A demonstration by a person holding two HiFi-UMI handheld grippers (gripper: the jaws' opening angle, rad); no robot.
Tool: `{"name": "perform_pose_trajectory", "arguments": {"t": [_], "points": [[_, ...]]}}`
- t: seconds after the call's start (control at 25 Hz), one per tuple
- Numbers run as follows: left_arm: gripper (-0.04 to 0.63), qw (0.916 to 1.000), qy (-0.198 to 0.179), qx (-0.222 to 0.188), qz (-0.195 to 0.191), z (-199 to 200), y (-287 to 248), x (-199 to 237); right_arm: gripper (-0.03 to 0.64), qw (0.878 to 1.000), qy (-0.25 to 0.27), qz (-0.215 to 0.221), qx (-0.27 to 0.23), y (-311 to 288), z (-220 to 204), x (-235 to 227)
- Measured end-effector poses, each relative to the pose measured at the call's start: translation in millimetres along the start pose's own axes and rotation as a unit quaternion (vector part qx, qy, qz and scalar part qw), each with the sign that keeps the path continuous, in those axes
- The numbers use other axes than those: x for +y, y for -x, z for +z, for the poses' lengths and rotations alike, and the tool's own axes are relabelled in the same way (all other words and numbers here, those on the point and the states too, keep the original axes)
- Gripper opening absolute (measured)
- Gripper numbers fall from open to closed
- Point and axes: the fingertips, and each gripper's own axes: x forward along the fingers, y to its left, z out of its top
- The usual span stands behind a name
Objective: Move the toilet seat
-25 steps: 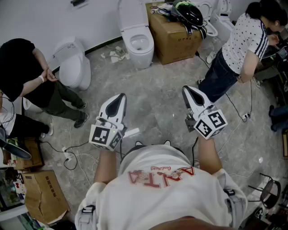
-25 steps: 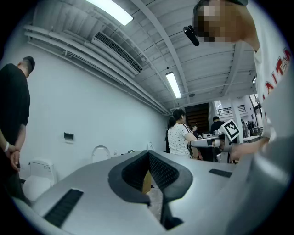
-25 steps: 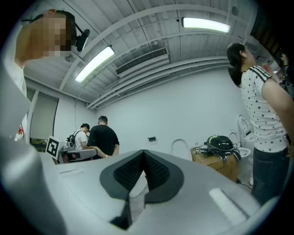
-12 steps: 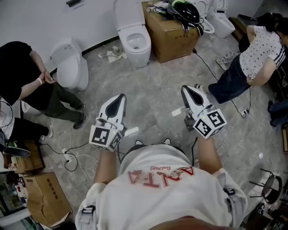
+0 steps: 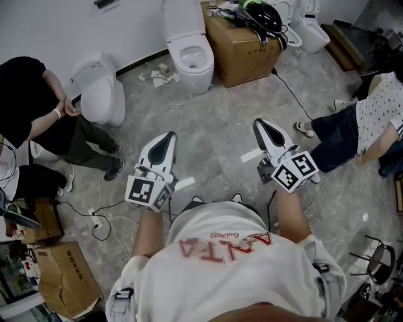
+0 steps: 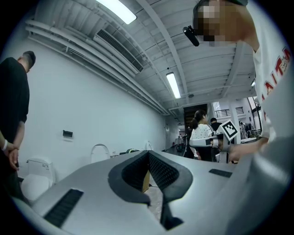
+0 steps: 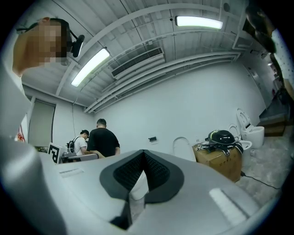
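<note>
A white toilet point(image 5: 194, 61) stands against the far wall with its seat and lid point(image 5: 182, 19) raised. The same raised lid shows small in the left gripper view point(image 6: 100, 152) and in the right gripper view point(image 7: 183, 146). My left gripper point(image 5: 168, 136) and right gripper point(image 5: 261, 125) are held level in front of my chest, well short of the toilet and pointing toward it. The jaws of both are shut with nothing held, as seen in the left gripper view point(image 6: 148, 154) and the right gripper view point(image 7: 144, 153).
A second toilet point(image 5: 101, 94) with a closed lid stands at the left beside a person in black point(image 5: 31, 100). A cardboard box point(image 5: 242, 47) carrying a helmet point(image 5: 264, 17) sits right of the open toilet. A person in a spotted shirt point(image 5: 378, 119) is at the right. Cables point(image 5: 107, 220) lie on the floor.
The person in the spotted shirt has moved from the upper right toward the right edge. Both grippers have stayed where they were, shut.
</note>
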Motion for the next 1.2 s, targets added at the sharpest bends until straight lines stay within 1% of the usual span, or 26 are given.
{"name": "perform_pose_trajectory", "arguments": {"t": [0.28,0.48,0.6,0.8,0.96,1.08,1.2], "points": [[0.009,1.0,0.003,-0.001,-0.005,-2,20,34,-0.002,1.0,-0.004,-0.006,-0.002,-24,-8,24],[0.009,0.9997,0.019,0.007,-0.011,-19,29,53,-0.002,1.0,-0.01,-0.022,0.013,-33,-26,33],[0.009,0.9995,0.028,0.006,-0.012,-27,27,60,-0.002,0.999,-0.015,-0.021,0.021,-38,-33,31],[0.009,0.9996,0.029,0.006,-0.005,-26,4,80,-0.002,0.999,-0.016,-0.015,0.029,-66,-29,12],[0.009,0.9993,0.031,0.019,0.007,-31,-23,100,-0.002,0.999,-0.027,0.001,0.035,-101,-37,-12],[0.009,0.9993,0.025,0.024,0.014,-35,-55,116,-0.002,0.999,-0.038,0.008,0.038,-130,-39,-40],[0.009,0.9993,0.019,0.025,0.019,-29,-96,125,-0.002,0.998,-0.046,0.013,0.036,-156,-30,-76]]}}
